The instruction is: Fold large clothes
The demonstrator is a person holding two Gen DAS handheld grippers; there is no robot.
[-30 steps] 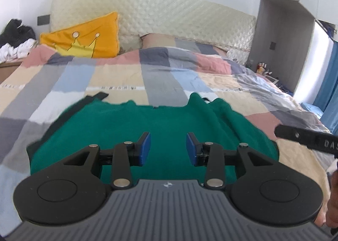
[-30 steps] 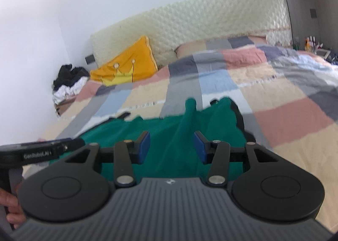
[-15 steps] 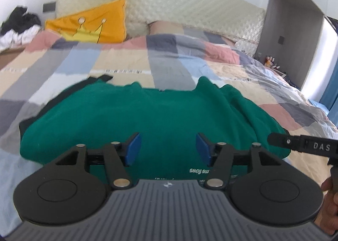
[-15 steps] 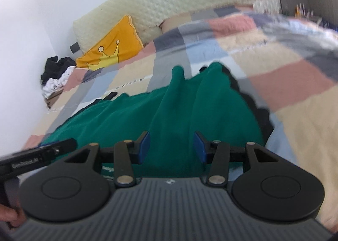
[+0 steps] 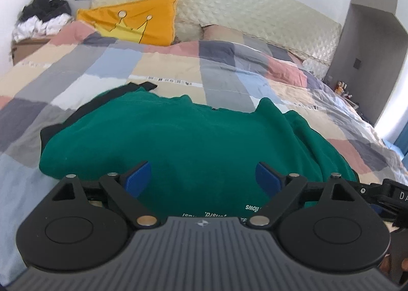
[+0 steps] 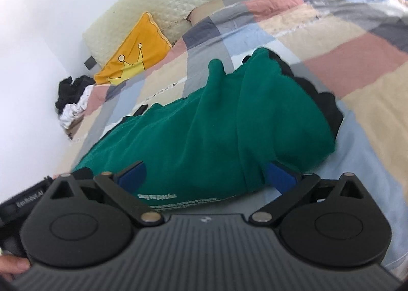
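A large green garment (image 5: 183,143) with white lettering near its close edge lies folded across the patchwork bed cover, over a black garment (image 5: 84,110) that shows at its left edge. It also fills the middle of the right wrist view (image 6: 229,125), with black cloth (image 6: 326,102) along its right side. My left gripper (image 5: 202,179) is wide open and empty just above the green garment's near edge. My right gripper (image 6: 206,176) is wide open and empty over the near right part of the garment.
The bed cover (image 5: 165,66) has coloured squares. A yellow crown cushion (image 5: 135,23) leans on the quilted headboard (image 5: 229,5). A pile of black and white clothes (image 5: 40,18) sits on a stand at the far left. A grey cabinet (image 5: 372,49) stands on the right.
Both grippers have opened wider and dropped lower and closer to the green garment's near edge. The right wrist view has tilted and swung toward the garment's right side.
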